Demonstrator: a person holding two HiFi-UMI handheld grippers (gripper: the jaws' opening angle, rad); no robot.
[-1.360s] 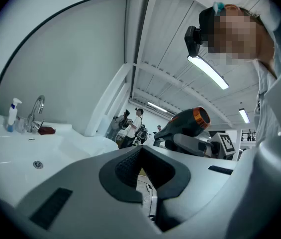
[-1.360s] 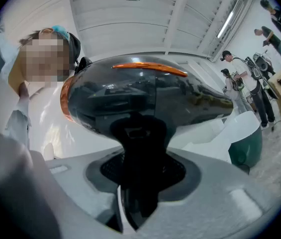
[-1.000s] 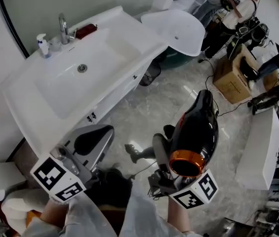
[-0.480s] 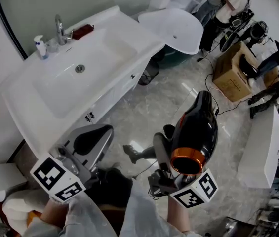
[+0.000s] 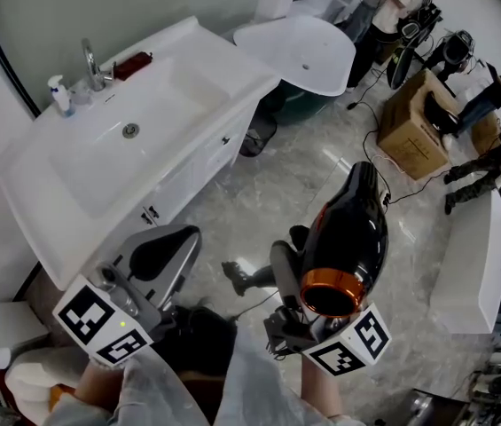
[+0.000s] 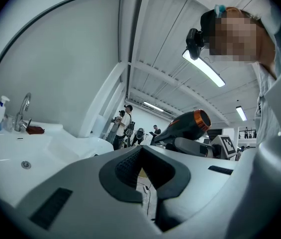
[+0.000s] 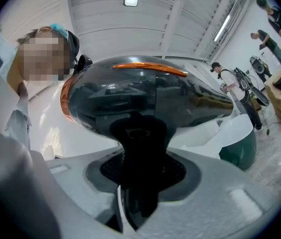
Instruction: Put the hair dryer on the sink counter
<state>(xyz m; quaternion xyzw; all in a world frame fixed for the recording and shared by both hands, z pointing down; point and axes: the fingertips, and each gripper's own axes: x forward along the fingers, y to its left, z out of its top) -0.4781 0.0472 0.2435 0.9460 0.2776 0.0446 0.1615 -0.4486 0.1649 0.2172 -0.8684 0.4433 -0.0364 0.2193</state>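
The hair dryer [image 5: 349, 238] is glossy black with an orange ring at its rear end and hangs above the floor at the right of the head view. My right gripper [image 5: 290, 275] is shut on its handle, and in the right gripper view [image 7: 140, 169] the black handle fills the gap between the jaws under the dryer's body [image 7: 150, 98]. My left gripper [image 5: 188, 240] is shut with nothing in it, beside the near corner of the white sink counter [image 5: 50, 211]. The left gripper view also shows the dryer [image 6: 186, 127] off to the right.
The counter holds a basin [image 5: 157, 96], a faucet [image 5: 90, 59], a spray bottle [image 5: 58, 93] and a dark red thing [image 5: 132, 65]. A white round tub [image 5: 299, 47] stands beyond it. A cardboard box [image 5: 414, 127], several people and a white bench [image 5: 467, 269] are at the right.
The sink counter has slid toward the upper left of the head view. Both grippers and the dryer keep their places in the picture, and the grip is unchanged.
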